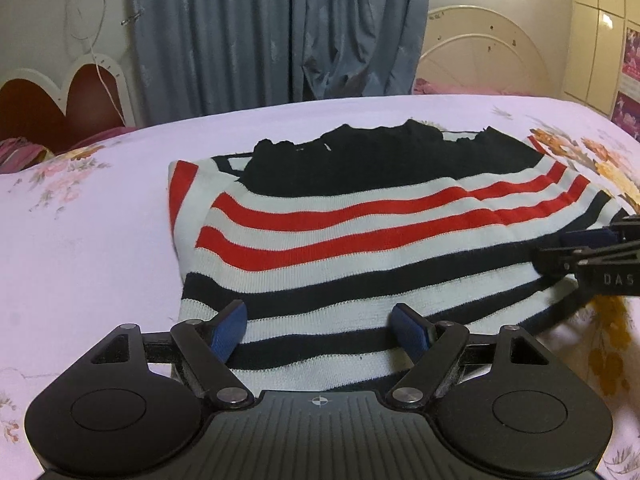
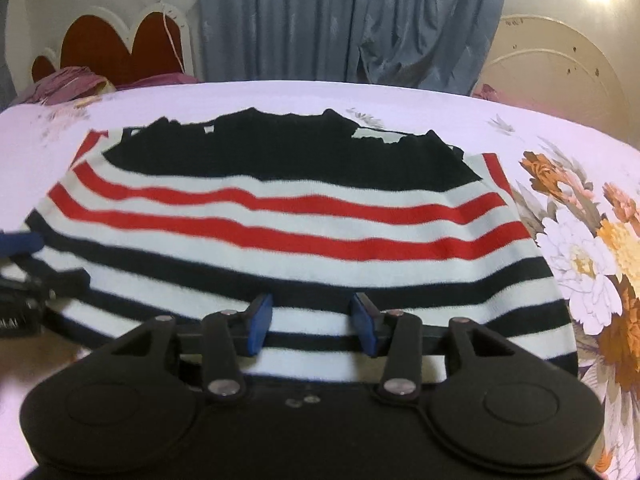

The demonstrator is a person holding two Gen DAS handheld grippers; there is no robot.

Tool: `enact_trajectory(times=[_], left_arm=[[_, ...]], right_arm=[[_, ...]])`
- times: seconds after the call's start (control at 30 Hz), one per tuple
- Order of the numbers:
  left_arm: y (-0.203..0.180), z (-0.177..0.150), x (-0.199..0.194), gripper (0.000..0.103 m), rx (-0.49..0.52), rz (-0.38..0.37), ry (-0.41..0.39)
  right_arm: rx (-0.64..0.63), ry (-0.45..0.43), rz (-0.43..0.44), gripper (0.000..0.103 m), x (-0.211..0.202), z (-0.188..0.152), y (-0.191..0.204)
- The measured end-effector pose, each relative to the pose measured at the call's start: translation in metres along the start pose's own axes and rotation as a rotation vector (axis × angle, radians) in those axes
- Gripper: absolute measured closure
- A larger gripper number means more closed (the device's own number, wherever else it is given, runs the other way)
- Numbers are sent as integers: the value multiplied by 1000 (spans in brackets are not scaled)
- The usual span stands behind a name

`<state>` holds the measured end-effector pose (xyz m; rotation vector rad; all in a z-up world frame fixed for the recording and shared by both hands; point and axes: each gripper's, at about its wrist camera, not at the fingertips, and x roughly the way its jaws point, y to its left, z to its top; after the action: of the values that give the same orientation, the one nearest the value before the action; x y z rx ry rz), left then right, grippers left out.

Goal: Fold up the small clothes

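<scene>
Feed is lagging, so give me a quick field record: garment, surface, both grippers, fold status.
garment: striped sweater, red, white and dark stripes with a black top part, lying flat
surface: bed with floral sheet
left gripper: open, over the near hem, nothing pinched
right gripper: open, narrower than the left, over the near hem, nothing pinched
background: grey curtain, headboard
fold status: sleeves appear already folded in; no hem fold started

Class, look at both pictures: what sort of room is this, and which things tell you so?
Most likely a bedroom. A striped sweater lies on a bed covered by a flowered sheet, a heart-shaped headboard stands behind it, and grey curtains hang at the back.
</scene>
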<state>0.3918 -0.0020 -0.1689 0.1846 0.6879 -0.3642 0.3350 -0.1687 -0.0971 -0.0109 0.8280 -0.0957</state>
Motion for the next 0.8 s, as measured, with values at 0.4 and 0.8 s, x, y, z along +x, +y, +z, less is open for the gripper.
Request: enact_trajectory(times=[0.4,0.8], left_arm=[[5,3,-27,24,-109,24,48],[24,-40,-57,12,-440,-32,160]], right_arm=[[-23,5,-29,59,1,-2,6],[-41,5,54,56,-14,2,-4]])
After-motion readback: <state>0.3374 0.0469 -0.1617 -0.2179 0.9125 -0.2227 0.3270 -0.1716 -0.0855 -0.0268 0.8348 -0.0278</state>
